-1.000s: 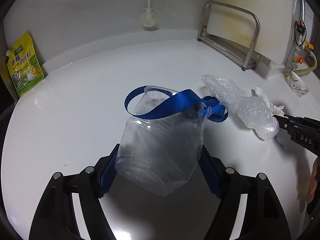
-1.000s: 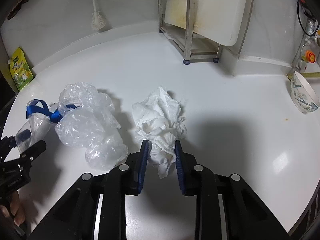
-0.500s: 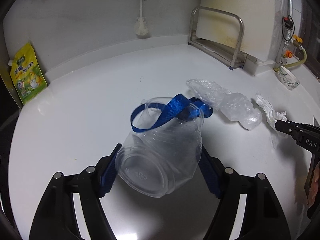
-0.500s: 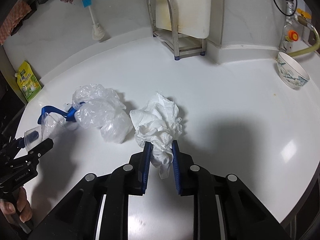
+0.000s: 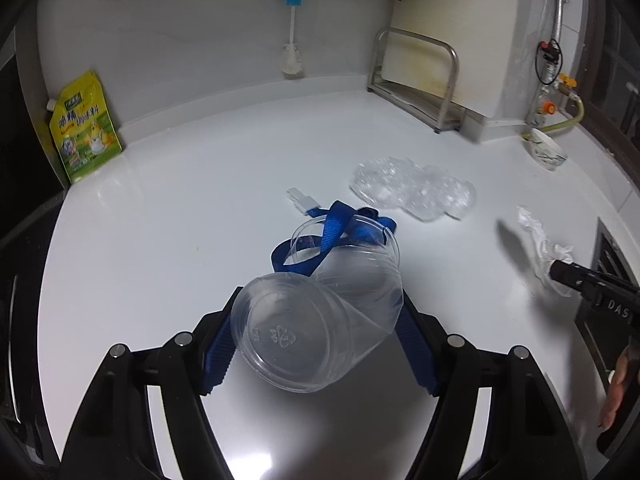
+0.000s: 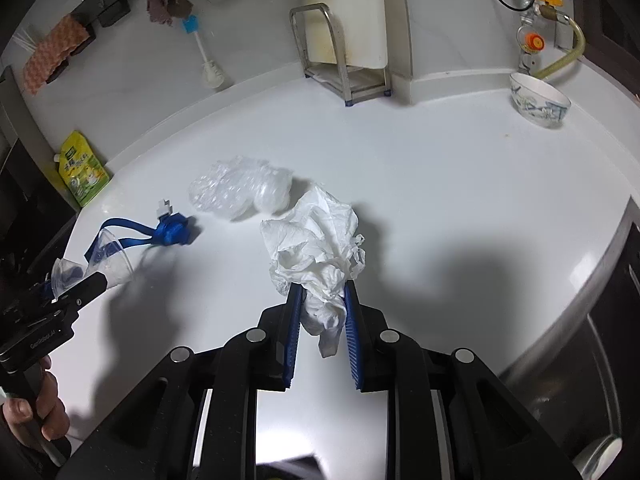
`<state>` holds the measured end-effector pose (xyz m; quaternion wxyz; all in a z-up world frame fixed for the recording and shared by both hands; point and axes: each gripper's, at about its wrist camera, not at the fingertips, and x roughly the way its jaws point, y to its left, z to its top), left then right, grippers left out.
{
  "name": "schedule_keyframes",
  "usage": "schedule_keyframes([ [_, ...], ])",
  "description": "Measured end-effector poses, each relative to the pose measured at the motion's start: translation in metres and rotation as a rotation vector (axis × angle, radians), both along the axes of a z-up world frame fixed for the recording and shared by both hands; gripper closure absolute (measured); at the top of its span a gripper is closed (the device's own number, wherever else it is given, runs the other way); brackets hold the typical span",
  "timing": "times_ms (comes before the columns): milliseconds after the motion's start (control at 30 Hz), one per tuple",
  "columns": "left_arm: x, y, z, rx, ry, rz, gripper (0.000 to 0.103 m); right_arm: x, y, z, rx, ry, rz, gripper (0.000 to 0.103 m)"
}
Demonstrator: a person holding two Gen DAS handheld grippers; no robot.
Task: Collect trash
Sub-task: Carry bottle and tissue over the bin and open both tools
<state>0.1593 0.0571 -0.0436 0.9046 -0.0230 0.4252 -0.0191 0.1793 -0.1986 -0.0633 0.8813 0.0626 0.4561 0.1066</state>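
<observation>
A: Start with what's nearest. What does the left gripper [image 5: 316,344] have?

B: Its blue pads are pressed against both sides of a clear plastic cup [image 5: 320,308], which is tipped so its round base faces the camera. The right side of the cup is creased inward. A blue strap [image 5: 334,232] loops through its mouth and trails down to the white counter [image 5: 180,240], ending in a small white clip [image 5: 302,199] that lies there.

A: And the right gripper [image 6: 322,328]?

B: Its jaws stand narrow, closed on the lower end of a crumpled white tissue [image 6: 316,244]. The wad bulges above the pads and hangs clear of the counter, its shadow falling to the right. In the left wrist view that gripper shows at the right edge with the tissue at its tip.

A: What's left lying on the counter?

B: A crumpled clear plastic bag [image 6: 240,192], a little beyond both grippers, between them. It's near the strap's bunched end, but I can't tell if they touch.

A: Farther back?

B: On the far left a yellow-green pouch [image 5: 84,128] leans at the wall. A brush [image 5: 293,36] with a blue tip stands against the back wall. To its right is a metal rack [image 6: 340,60] holding a white board. On the far right sits a patterned bowl [image 6: 540,100], near a yellow hose [image 6: 564,56].
</observation>
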Motion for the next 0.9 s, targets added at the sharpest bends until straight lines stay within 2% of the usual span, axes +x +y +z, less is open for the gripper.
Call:
schedule_keyframes([
  [167, -0.025, 0.008, 0.005, -0.045, 0.027, -0.017, 0.033, -0.035, 0.009, 0.002, 0.029, -0.005, 0.004, 0.083],
  [467, -0.076, 0.009, -0.009, -0.014, 0.068, -0.052, 0.033, -0.083, 0.022, 0.004, 0.076, -0.029, 0.003, 0.083],
  [667, -0.108, 0.004, -0.007, 0.013, 0.031, -0.046, 0.033, -0.115, 0.024, 0.004, 0.096, -0.056, -0.004, 0.083],
  [900, -0.145, -0.017, -0.007, 0.045, -0.012, -0.078, 0.033, -0.162, 0.025, -0.01, 0.078, -0.047, -0.016, 0.083],
])
